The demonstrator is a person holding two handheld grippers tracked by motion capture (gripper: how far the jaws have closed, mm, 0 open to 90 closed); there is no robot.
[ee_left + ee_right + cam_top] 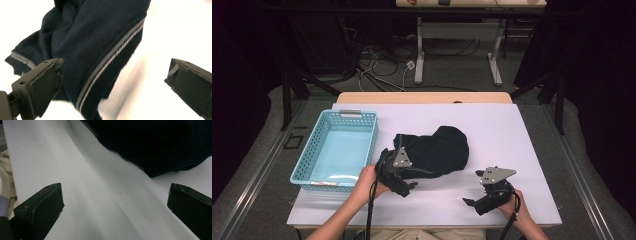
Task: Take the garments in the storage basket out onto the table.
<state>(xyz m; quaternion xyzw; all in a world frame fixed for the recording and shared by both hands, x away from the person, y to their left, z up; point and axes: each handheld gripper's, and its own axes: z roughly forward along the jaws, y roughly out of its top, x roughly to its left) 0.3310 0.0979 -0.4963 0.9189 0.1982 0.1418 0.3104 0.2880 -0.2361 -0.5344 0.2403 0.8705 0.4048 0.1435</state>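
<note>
My left claw (404,186) hangs with its jaws apart over the near edge of the dark striped garment (437,150), which lies bunched mid-desk (512,130) beside the blue basket (337,147). My right claw (477,202), jaws likewise apart, hovers over bare desk nearby.

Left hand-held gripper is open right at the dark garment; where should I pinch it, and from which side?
Grip the striped fold of the dark garment that lies between the open jaws of the left hand-held gripper. Come in low from the near left edge, the side facing the blue basket. There the cloth is bunched and raised off the white table cover, probably thick enough to pinch.
</note>
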